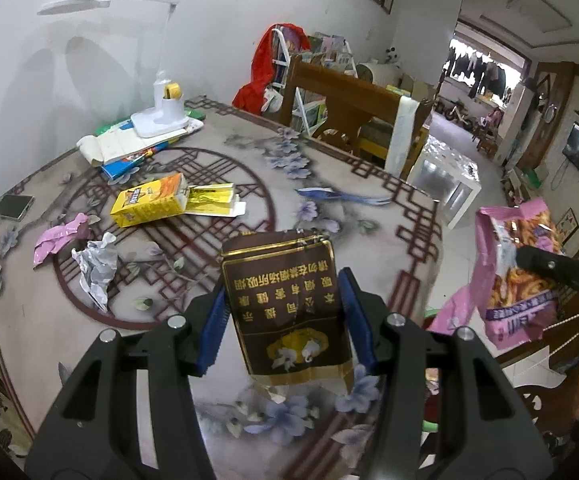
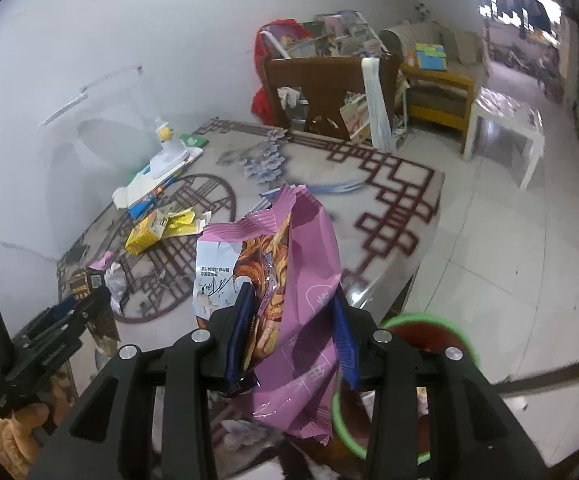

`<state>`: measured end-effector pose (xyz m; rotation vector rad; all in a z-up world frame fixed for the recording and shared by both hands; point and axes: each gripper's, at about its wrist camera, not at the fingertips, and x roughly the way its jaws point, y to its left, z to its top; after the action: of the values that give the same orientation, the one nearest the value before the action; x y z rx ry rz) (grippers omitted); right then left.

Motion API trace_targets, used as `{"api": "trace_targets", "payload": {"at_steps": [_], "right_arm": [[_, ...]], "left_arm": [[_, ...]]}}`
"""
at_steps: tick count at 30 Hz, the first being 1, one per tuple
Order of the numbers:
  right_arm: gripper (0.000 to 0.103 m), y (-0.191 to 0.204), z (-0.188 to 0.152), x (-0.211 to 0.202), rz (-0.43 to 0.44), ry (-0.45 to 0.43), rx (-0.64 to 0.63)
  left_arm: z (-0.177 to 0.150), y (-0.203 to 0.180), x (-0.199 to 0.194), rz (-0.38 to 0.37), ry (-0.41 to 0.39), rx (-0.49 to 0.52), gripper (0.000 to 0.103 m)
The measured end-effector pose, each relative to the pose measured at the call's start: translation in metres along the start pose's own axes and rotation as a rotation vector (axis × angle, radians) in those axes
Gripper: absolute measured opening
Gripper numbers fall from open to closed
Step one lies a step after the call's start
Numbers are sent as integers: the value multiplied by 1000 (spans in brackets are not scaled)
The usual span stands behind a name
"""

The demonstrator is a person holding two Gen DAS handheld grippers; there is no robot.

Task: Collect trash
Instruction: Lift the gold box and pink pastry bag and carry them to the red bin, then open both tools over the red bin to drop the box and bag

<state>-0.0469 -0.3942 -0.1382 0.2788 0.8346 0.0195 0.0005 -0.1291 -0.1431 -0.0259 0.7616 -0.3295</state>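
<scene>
My left gripper (image 1: 285, 300) is shut on a brown and gold cigarette pack (image 1: 285, 304), held above the table's patterned cloth (image 1: 193, 264). My right gripper (image 2: 294, 320) is shut on a pink snack bag (image 2: 289, 272), which also shows at the right of the left wrist view as the pink snack bag (image 1: 517, 272). Below the right gripper stands a bin with a green rim (image 2: 429, 320). On the table lie a yellow box (image 1: 149, 200), a crumpled pink wrapper (image 1: 61, 236), a crumpled white paper (image 1: 97, 268) and a blue strip (image 1: 337, 196).
A white desk lamp (image 1: 161, 112) stands on a stack of books (image 1: 129, 144) at the table's far side. A phone (image 1: 13, 206) lies at the left edge. Beyond the table are a wooden chair (image 1: 341, 96), a white low table (image 1: 445, 176) and tiled floor (image 2: 509, 256).
</scene>
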Motion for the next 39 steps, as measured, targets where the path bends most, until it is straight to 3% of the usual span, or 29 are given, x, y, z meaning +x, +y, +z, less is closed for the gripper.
{"api": "trace_targets", "payload": {"at_steps": [7,13,19,26,39], "right_arm": [[37,-44,-17,0,-1,60,12],[38,-89,-32,-10,-44,93,41],[38,-130,-43,-23,-87,98,93],[39,-160,-58,-18,-94,125,154],[40,-172,-65,-11,-100,142,191]], "left_arm": [[-20,-59,2,-65,69,9,51],[-38,-124,14,-131,122,96,51],[-41,-171,26,-154,118,159,51],[-39,-200,42,-153,140,177,51],[-36,-215,51,-166,160,204,51]]}}
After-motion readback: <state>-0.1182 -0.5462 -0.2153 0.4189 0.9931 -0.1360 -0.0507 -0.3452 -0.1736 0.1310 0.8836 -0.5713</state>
